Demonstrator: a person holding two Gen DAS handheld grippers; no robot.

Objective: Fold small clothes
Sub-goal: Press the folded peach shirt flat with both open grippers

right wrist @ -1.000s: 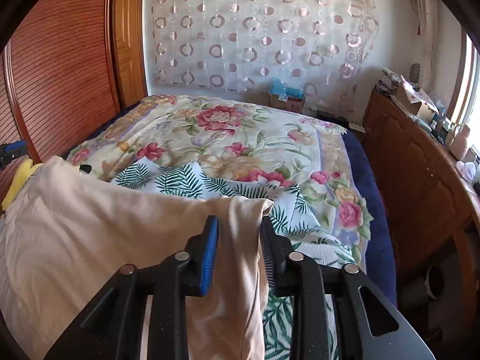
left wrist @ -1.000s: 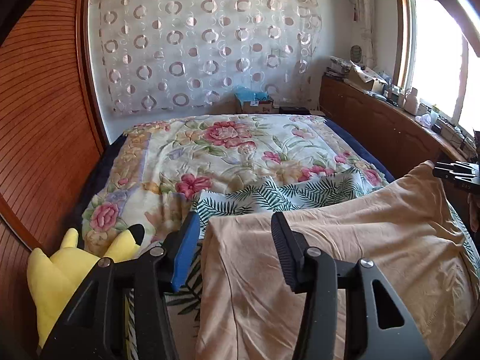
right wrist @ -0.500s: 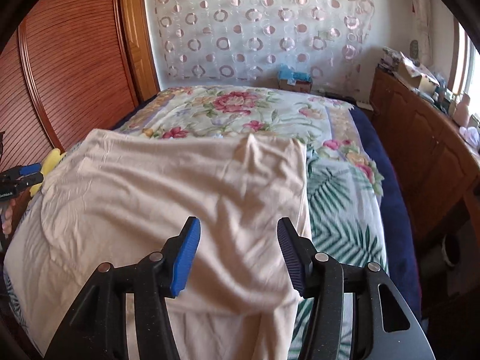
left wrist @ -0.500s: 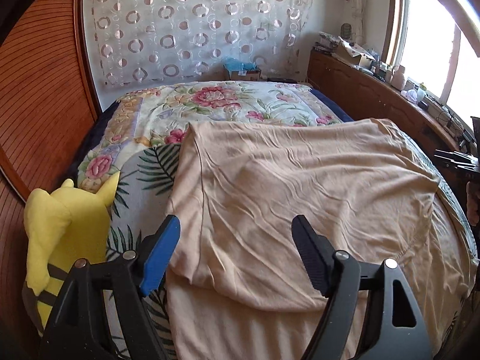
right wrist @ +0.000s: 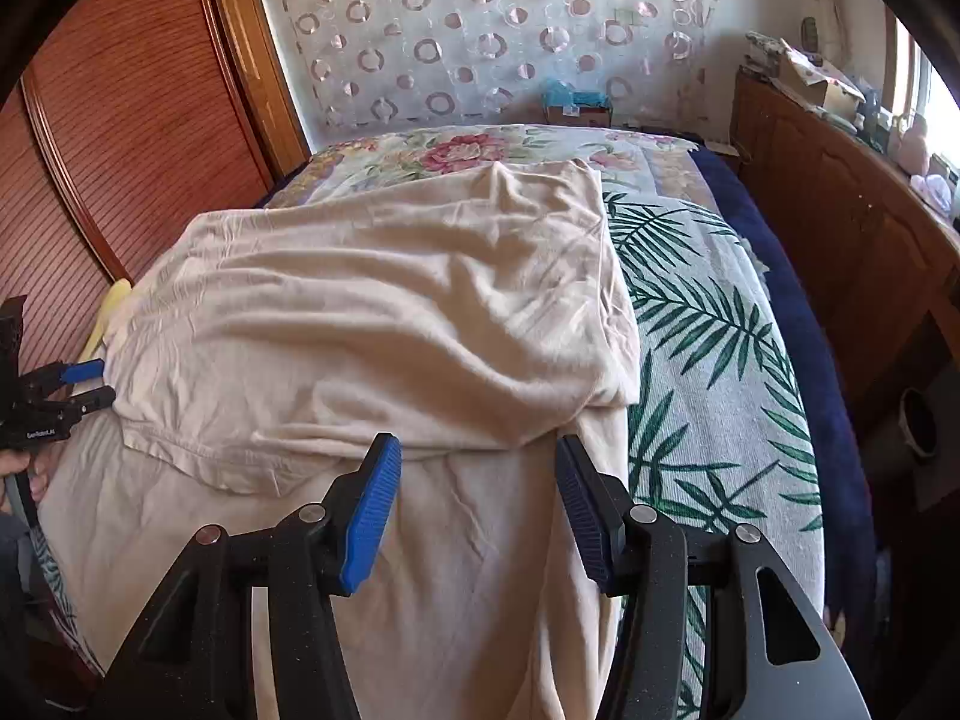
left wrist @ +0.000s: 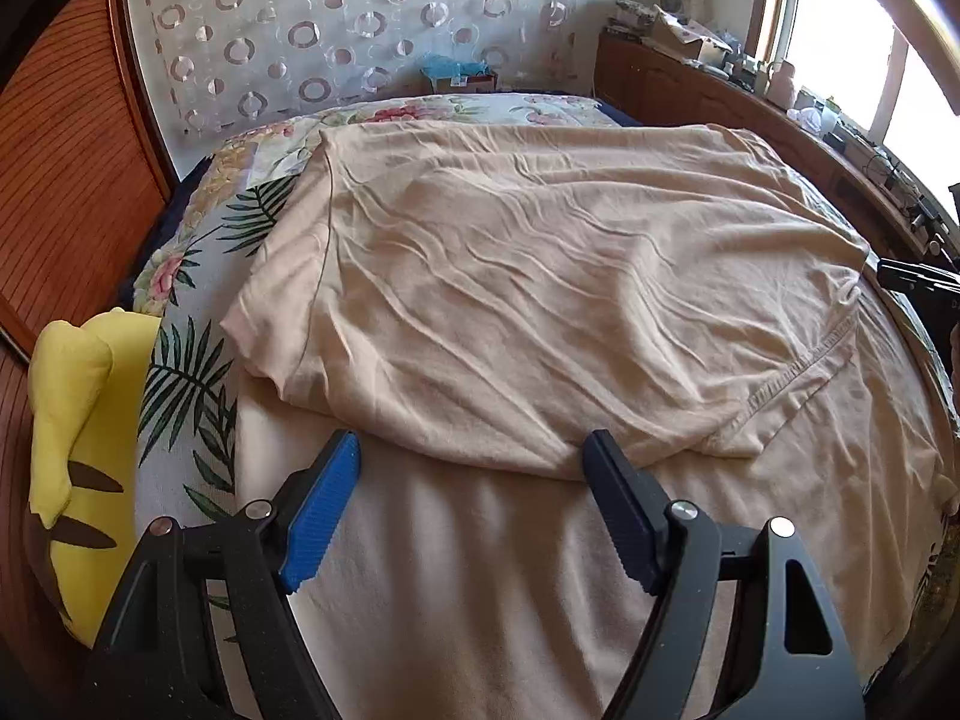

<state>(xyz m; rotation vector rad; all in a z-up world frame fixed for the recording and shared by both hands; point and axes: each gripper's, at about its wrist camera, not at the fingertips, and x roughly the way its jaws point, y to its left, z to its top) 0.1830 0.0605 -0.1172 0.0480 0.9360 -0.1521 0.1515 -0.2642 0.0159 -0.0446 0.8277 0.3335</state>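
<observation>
A beige T-shirt lies on the bed, its far half folded back toward me over the near half; it also shows in the right wrist view. The folded edge with its hem lies just beyond both grippers. My left gripper is open and empty, low over the shirt's near layer at its left side. My right gripper is open and empty over the near layer at the shirt's right side. Each gripper shows at the edge of the other's view.
The bed carries a floral and palm-leaf cover. A yellow plush toy lies at the bed's left edge. A wooden sliding door stands left, a wooden cabinet with clutter right, and a curtain behind.
Both grippers carried the shirt's far edge toward me, let it go and opened. The shirt now lies folded over itself, and both grippers have drawn back and lowered.
</observation>
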